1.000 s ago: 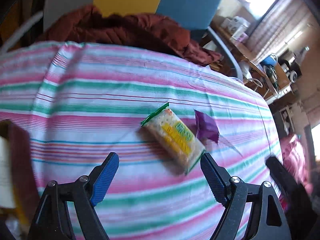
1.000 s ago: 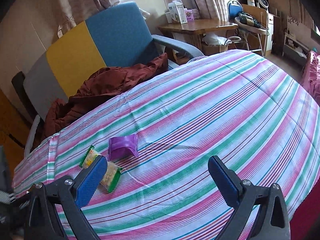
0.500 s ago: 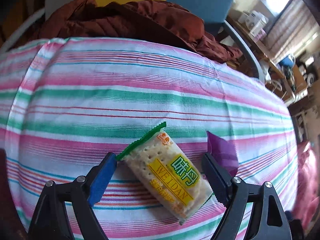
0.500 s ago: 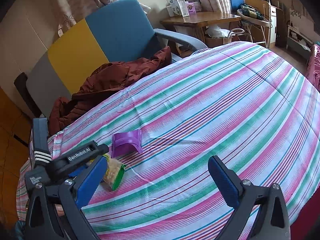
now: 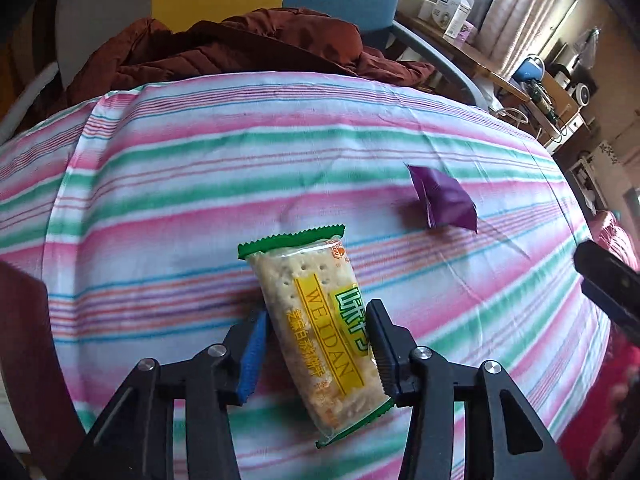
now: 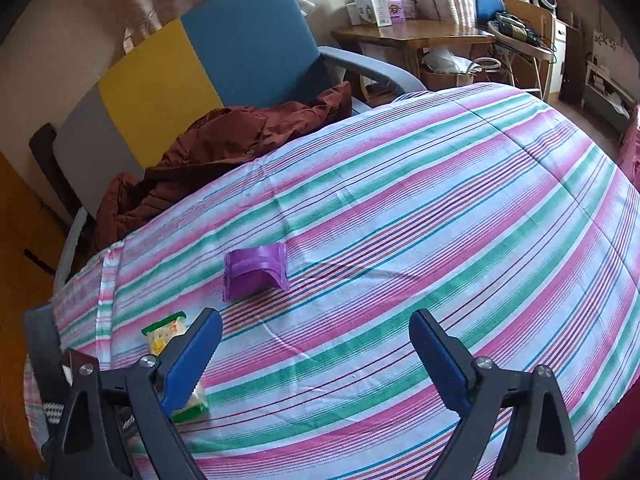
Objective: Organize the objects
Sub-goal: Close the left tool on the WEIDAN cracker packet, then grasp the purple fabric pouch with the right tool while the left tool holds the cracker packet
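Left gripper [image 5: 316, 344] is closing across the cracker packet [image 5: 320, 320], which sits between its two fingers; the blue pad stands at the packet's left long edge and the black pad presses the right edge, so in the left wrist view it appears to be grasping the packet by its width, though a thin gap on the blue side cannot be ruled out; the packet's long axis runs nearly along the line the gripper points, tilted a little, with the green serrated end away from the gripper and the other end down between the finger arms; it lies on, or just above, the striped bedsheet [image 5: 200, 184], and which of the two cannot be told; the purple packet [image 5: 444, 204] lies apart from it, up and to the right in that view, clear of the left gripper; in the right wrist view the purple packet lies ahead of the right gripper [image 6: 316, 356] and a little left of its centre line, folded and standing as a small arch; the right gripper is released, nothing between its fingers, its jaws easing inward slightly; judged from this layout, the right hand is the nearer one for the purple packet, while the left is already occupied with the crackers.
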